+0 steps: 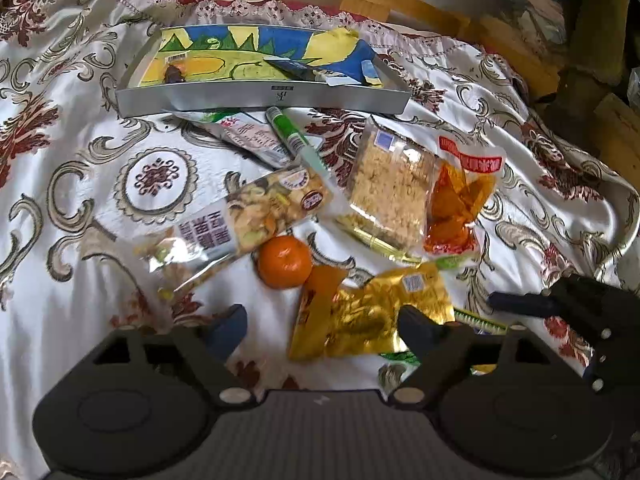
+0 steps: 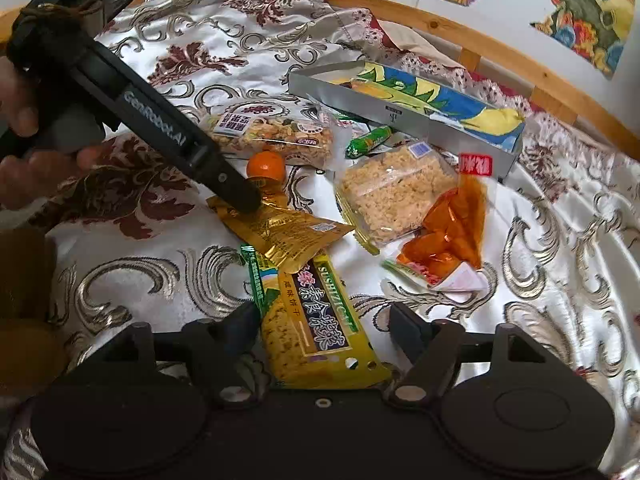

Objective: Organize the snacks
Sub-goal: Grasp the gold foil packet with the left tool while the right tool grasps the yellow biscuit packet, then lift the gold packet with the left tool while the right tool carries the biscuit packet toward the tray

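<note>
So the silver box [image 1: 264, 98] sat at the far edge of the patterned bedspread [image 1: 80, 184], snacks piled in front. Left gripper [image 1: 320, 326] was wide open, gold packet [image 1: 360, 312] loose between its fingers. Right gripper [image 2: 324, 326] was open, straddling the yellow biscuit pack [image 2: 316, 332] without pinching it.

Bedspread [image 1: 100, 184]: white satin, silver scrolls and maroon floral motifs, rumpled toward the right edge, lace-trimmed border at the far side. Wooden bed rail [image 2: 532, 76] curves behind it, slats visible. White wall beyond carries colourful painted paper sheets [image 2: 592, 12], edges torn. In the left wrist view, a dark cluttered area with wooden blocks [image 1: 616, 128] sits off the bed's right side.
</note>
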`<state>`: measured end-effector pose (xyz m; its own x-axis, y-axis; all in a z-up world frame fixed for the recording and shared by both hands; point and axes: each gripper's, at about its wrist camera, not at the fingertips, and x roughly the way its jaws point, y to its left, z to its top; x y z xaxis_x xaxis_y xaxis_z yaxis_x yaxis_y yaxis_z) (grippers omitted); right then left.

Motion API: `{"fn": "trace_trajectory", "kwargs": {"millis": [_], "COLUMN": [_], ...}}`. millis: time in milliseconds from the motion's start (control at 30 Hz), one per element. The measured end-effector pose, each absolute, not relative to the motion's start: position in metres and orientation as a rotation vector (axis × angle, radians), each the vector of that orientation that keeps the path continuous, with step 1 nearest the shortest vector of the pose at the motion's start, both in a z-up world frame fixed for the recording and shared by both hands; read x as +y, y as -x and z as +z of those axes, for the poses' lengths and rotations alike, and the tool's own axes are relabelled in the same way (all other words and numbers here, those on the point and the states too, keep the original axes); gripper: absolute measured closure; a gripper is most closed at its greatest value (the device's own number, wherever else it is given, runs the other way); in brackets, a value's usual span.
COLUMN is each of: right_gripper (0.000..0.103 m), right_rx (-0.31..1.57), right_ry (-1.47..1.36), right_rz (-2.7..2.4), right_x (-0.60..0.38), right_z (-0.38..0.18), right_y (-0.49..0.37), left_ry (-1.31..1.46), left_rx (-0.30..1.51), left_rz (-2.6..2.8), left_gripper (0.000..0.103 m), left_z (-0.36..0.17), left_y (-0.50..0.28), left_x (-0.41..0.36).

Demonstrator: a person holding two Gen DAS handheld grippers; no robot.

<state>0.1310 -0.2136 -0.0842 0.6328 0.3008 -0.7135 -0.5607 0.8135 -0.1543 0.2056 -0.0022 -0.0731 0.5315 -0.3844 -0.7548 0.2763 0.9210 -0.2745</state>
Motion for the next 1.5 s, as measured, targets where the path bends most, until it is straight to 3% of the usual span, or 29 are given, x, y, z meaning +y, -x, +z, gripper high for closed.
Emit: {"fn": "trace_trajectory", "kwargs": {"millis": [100,233,333,633,1100,1500], "right_gripper": [0.029,0.045,0.047,0.048,0.051,0.045], "right_rx": [0.732,0.722,0.715,0.715,0.764,0.737], "right_ry": [0.351,0.364,0.378,0.377,0.381,0.36], "right_rz": [0.504,0.509,0.505,0.503,0.401,0.361], "right_x": [-0.214,-0.21,-0.207,-0.208,-0.204,-0.203], "right_z": [-0.086,-0.086,-0.088,-0.09,-0.081,-0.086], "right_y": [-0.134,-0.131,-0.129,-0.128,-0.111,-0.103], "left_ry": [0.131,0.124,0.058,0.022,-0.015,-0.11], "left_rx": [0.949,0.958,0.97,1.016,1.038,1.053], "left_rz": [-0.396,-0.396,-0.385,-0.388,-0.443,-0.447], "left_gripper": [0.009,0.005,0.005,0.001,0.005,0.002], "left_z": [-0.074,-0.076,-0.08,-0.089,-0.084,-0.088], "left_y": [-0.21,-0.213,-0.215,-0.225,-0.201,-0.197], "left_x": [-0.012,-0.028,-0.044,-0.062,-0.026,-0.039]}}
